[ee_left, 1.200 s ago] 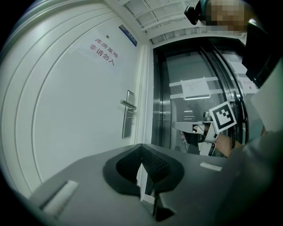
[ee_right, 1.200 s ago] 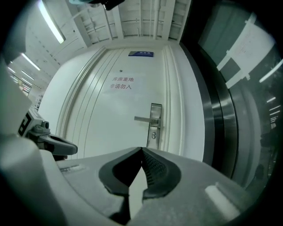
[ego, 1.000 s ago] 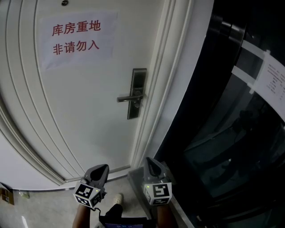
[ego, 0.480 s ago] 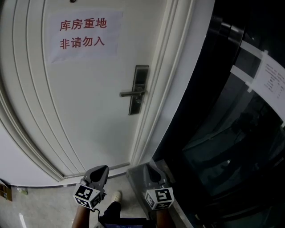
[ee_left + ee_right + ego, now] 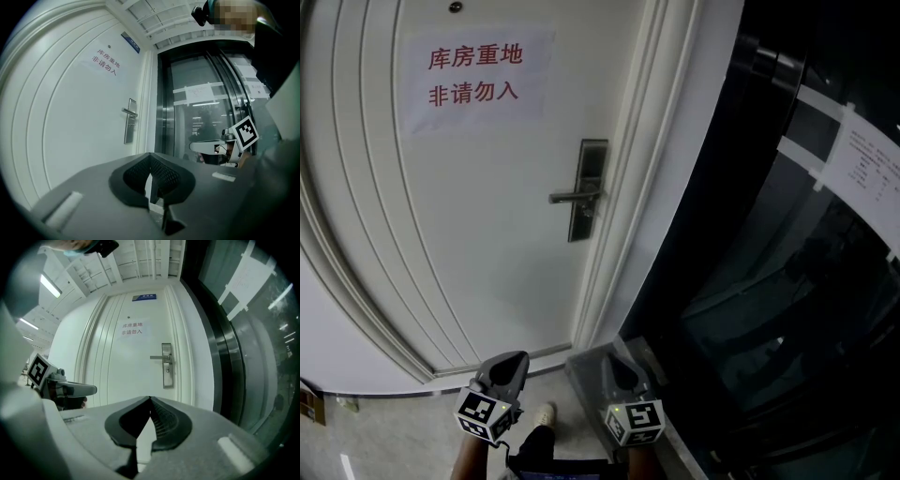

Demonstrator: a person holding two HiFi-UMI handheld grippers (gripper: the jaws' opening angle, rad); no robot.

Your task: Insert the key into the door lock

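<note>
The steel lock plate [image 5: 588, 190] with its lever handle [image 5: 570, 197] sits on the right side of a white door [image 5: 459, 234], well ahead of both grippers. My left gripper [image 5: 512, 360] and right gripper [image 5: 614, 356] are held low, side by side, and point at the door. In the left gripper view the left gripper [image 5: 150, 156] has its jaws together at the tips, with the lock plate [image 5: 130, 121] far off. The right gripper [image 5: 150, 399] is shut too and faces the lock plate [image 5: 167, 365] and its keyhole. I see no key in any view.
A paper sign with red characters [image 5: 475, 75] hangs on the door. Dark glass panels [image 5: 787, 281] with taped notices [image 5: 862, 164] stand to the right of the white door frame [image 5: 661, 141]. A shoe [image 5: 547, 413] shows on the floor between the grippers.
The right gripper has dropped a little lower in the head view. The left one has barely shifted. The view has drifted slightly, and the door is still shut.
</note>
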